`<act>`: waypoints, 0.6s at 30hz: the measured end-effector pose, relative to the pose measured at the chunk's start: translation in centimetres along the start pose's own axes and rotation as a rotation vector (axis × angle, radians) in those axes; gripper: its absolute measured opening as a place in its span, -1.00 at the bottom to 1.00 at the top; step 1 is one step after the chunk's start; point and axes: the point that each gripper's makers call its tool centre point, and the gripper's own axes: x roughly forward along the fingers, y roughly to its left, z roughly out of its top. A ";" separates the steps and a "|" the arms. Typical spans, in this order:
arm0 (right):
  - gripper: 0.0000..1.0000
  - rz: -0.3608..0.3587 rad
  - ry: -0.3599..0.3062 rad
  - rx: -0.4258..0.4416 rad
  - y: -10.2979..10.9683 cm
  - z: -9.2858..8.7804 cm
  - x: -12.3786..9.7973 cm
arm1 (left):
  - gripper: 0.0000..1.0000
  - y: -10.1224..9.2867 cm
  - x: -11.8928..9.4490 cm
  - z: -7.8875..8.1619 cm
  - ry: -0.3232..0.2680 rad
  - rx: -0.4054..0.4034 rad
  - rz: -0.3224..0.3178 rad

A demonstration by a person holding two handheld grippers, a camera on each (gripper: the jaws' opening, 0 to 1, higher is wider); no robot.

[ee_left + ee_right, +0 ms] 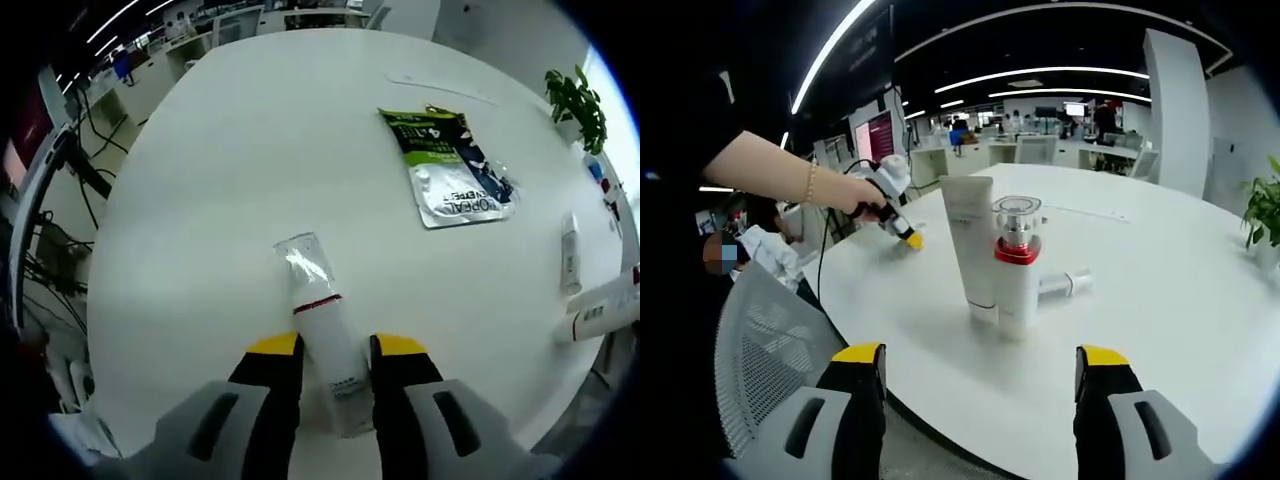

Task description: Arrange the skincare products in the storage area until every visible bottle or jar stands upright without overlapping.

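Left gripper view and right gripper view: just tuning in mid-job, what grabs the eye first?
In the left gripper view, a white bottle with a clear cap lies flat on the round white table, its base between the left tool's yellow-tipped jaws. In the right gripper view, a red-collared pump bottle and a white tube stand upright, close together, ahead of the wide-open right tool. Farther off in the left gripper view lies a green and silver sachet.

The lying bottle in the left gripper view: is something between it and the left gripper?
Nothing visible is in the way. The bottle lies flat on the white table, its lower end already between the left gripper jaws, which stand open on either side.
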 end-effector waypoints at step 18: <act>0.63 0.024 -0.011 -0.011 0.5 0.3 0.0 | -0.54 -3.3 -2.8 1.5 -0.151 -0.128 -0.219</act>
